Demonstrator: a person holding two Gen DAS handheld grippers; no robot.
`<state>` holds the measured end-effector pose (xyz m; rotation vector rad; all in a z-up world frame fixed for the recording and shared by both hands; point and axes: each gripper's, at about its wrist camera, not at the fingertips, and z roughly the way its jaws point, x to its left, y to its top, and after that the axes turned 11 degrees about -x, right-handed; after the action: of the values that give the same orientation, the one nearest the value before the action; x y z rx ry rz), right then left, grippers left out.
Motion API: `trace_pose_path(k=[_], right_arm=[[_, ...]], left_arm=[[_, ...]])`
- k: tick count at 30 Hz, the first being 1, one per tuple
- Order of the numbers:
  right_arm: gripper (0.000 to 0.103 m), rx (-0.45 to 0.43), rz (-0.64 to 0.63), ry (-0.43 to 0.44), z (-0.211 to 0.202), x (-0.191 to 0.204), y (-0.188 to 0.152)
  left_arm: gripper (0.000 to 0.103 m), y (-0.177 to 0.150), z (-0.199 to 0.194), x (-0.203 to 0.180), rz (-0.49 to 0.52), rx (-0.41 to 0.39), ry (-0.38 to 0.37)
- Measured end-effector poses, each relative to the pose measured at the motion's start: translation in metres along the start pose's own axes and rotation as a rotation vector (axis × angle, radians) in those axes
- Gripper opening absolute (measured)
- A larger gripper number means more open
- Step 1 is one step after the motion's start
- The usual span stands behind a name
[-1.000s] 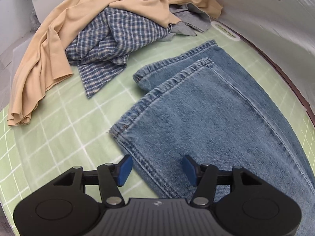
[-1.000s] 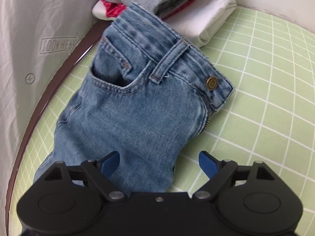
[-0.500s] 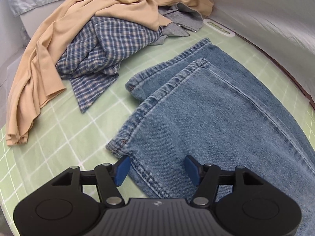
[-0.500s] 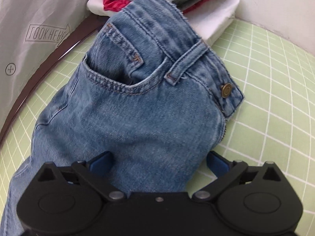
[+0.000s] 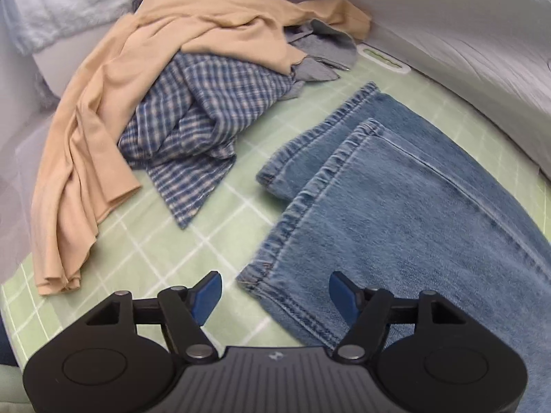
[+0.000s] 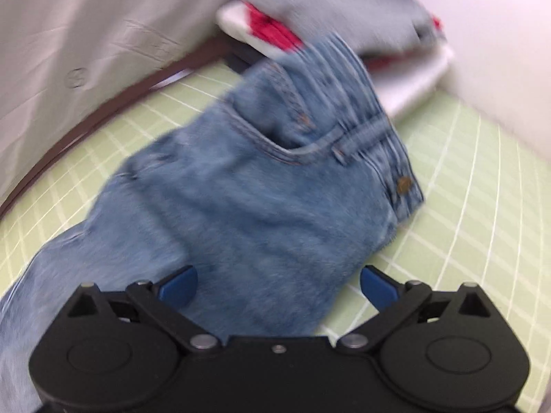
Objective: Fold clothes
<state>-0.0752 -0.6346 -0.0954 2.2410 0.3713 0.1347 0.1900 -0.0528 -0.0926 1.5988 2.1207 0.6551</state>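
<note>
- Jeans (image 5: 413, 206) are laid flat on a green grid mat (image 5: 144, 251); in the left wrist view the two leg hems are seen, one leg stacked on the other and shifted a little, so both hems show.
- The waist end of the jeans (image 6: 261, 186) is seen in the right wrist view, with the front pocket, a belt loop and a brass button (image 6: 403, 183) facing up; this view is blurred.
- The left gripper (image 5: 273, 296) is held just above the near hem corner; its jaws are opening, the corner of the denim is seen between the blue pads, and no pad is pressed on the cloth.
- The right gripper (image 6: 277, 287) is spread wide over the seat of the jeans, with denim seen between the pads but not pinched.
- A heap of unfolded clothes is found beyond the leg hems: a tan garment (image 5: 113, 130) draped over a blue checked shirt (image 5: 193, 120), with a grey piece (image 5: 323, 58) behind them. The checked shirt lies near the hems, apart from them.
- A stack of folded laundry (image 6: 344, 31), grey over red over white, is placed at the waistband, and the waistband is seen against its edge.
- The far side of the mat is bordered by a pale grey sheet (image 6: 86, 41).
</note>
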Motion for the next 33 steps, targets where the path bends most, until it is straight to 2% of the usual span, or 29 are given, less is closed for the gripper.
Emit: trace_pose_path(k=[1,4,6,8,12,16,18,20,21,23,25,29,33], right_arm=[[0.102,-0.036,-0.044,0.014,-0.012,0.012,-0.002],[0.102,-0.142,-0.180,0.099,-0.039,0.063,-0.005],[0.102,-0.197,-0.280,0.201,-0.057,0.100,-0.007],[0.102,-0.222,-0.380,0.341,-0.067,0.146,-0.015],[0.102,-0.183,-0.587,0.638,-0.078,0.245,-0.038],[0.097,-0.153,-0.759,0.885,-0.103,0.329,-0.071],[0.089,-0.133,-0.825,0.998,-0.120,0.362,-0.089],[0.075,-0.110,-0.888,1.109,-0.138,0.394,-0.107],[0.072,-0.093,-0.911,1.156,-0.144,0.404,-0.115],[0.059,-0.051,-0.952,1.237,-0.154,0.418,-0.128],[0.054,0.007,-0.973,1.309,-0.163,0.425,-0.139],[0.054,0.061,-1.034,1.405,-0.171,0.426,-0.156],[0.055,0.010,-1.123,1.428,-0.177,0.432,-0.167]], left_arm=[[0.070,0.001,0.003,0.005,-0.016,0.018,-0.022],[0.070,0.000,0.010,0.013,-0.045,0.049,-0.012],[0.070,-0.001,0.013,0.015,-0.068,0.061,-0.026],[0.070,-0.001,0.016,0.016,-0.097,0.066,-0.033],[0.070,0.001,0.017,0.013,-0.138,0.082,-0.006],[0.070,0.000,0.016,0.018,-0.214,0.084,0.008],[0.068,-0.001,0.014,0.021,-0.271,0.061,0.030],[0.066,-0.002,0.013,0.021,-0.300,0.044,0.054],[0.064,-0.002,0.013,0.019,-0.301,0.037,0.065],[0.059,-0.002,0.013,0.018,-0.298,0.026,0.081],[0.058,-0.002,0.012,0.019,-0.304,0.017,0.086],[0.057,-0.001,0.013,0.018,-0.316,0.001,0.101],[0.060,0.001,0.015,0.010,-0.269,0.000,0.125]])
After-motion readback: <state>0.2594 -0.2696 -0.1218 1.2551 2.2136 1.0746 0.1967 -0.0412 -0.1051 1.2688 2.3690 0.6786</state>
